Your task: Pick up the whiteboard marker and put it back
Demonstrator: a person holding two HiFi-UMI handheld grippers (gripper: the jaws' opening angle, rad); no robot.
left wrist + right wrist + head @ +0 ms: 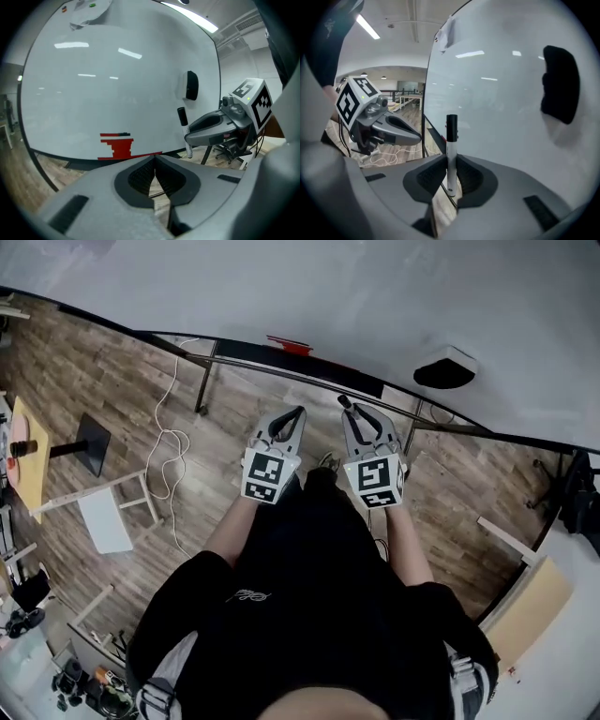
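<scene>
I am holding the whiteboard marker (451, 154) in the right gripper (364, 418), whose jaws are partly closed and pinching the white barrel, with the black cap sticking up above the fingertips, near the whiteboard (501, 93). The left gripper (154, 161) is hovering beside the right one, jaws closed tip to tip with nothing between them, and pointing toward a red stepped drawing (119, 146) low on the board. A black eraser (559, 84) is sitting on the board, above and to the right of the marker in the right gripper view.
</scene>
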